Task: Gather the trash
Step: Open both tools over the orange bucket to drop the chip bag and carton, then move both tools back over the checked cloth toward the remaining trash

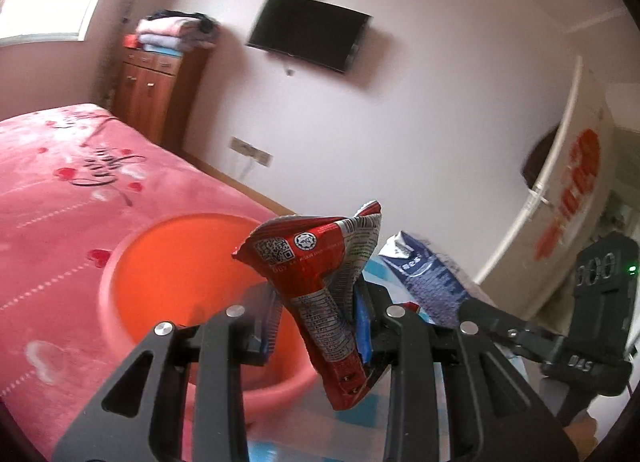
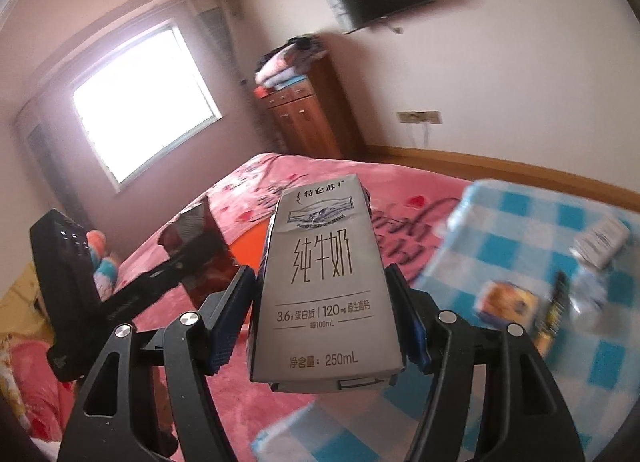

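My left gripper [image 1: 316, 326] is shut on a crumpled red snack wrapper [image 1: 316, 270] and holds it upright above the near edge of an orange-red basin [image 1: 160, 274] on the pink bed. My right gripper [image 2: 324, 302] is shut on a grey 250 mL milk carton [image 2: 324, 274], held upright over the bed; the carton also shows in the left wrist view [image 1: 428, 278], just right of the wrapper. A sliver of the basin [image 2: 248, 250] shows behind the carton. The left gripper with the wrapper [image 2: 196, 238] appears at the left of the right wrist view.
A blue-checked cloth [image 2: 520, 246] lies on the bed at the right with a small white box [image 2: 604, 242], a yellow packet [image 2: 508, 302] and a dark wrapper [image 2: 556, 302]. A wooden cabinet [image 1: 156, 94], a wall TV [image 1: 308, 32] and a white door [image 1: 560, 198] stand behind.
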Motion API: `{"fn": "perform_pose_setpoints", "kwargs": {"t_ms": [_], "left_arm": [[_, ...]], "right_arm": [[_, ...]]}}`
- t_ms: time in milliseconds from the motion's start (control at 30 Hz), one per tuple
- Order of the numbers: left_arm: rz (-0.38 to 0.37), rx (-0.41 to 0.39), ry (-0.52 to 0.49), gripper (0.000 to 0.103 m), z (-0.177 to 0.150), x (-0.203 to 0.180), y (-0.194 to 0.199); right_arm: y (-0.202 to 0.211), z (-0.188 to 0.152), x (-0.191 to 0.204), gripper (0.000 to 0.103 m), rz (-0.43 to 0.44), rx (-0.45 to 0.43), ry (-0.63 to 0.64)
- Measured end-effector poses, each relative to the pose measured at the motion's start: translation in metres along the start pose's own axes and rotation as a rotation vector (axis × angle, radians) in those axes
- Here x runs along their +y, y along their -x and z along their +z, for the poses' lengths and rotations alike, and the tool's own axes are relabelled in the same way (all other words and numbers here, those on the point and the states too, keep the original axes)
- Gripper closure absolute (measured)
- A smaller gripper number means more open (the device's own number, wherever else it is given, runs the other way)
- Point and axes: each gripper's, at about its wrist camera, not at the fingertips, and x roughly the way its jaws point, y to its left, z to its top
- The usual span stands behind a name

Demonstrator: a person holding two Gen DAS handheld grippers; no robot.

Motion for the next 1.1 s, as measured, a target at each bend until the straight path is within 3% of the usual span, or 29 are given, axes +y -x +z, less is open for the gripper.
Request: {"fn": "perform_pose_setpoints", "kwargs": {"t_ms": [267,333,367,400,500,700,1100], "left_arm": [[0.141,0.008,0.066,0.069,0.010,0.043,-0.015],[0.162,0.027,0.084,0.058,0.009,0.051,-0.021],[0.161,0.027,0.097,0.042,0.007,0.054,-0.022],[0.165,0.020,0.101,0.033,0.006,0.056,-0.021],[0.175,-0.001,0.069,0.022,0.004,0.054,-0.019],[0.153,-0.041,0.014,0.018,0.000,0.042,-0.015],[0.086,-0.096,-0.093,0.018,-0.002,0.002,-0.006]], "right_arm": [[-0.062,0.019,0.045,0.035,0.055,0.068,0.093],[-0.077,0.019,0.048,0.024,0.028,0.093,0.107],[-0.081,0.019,0.048,0.018,0.007,0.090,0.111],[-0.081,0.017,0.047,0.018,0.001,0.080,0.113],[-0.072,0.012,0.040,0.010,-0.031,0.036,0.101],[-0.039,0.000,0.009,0.010,-0.120,-0.037,0.042],[0.017,-0.038,-0.054,0.006,-0.208,-0.137,-0.083]]}}
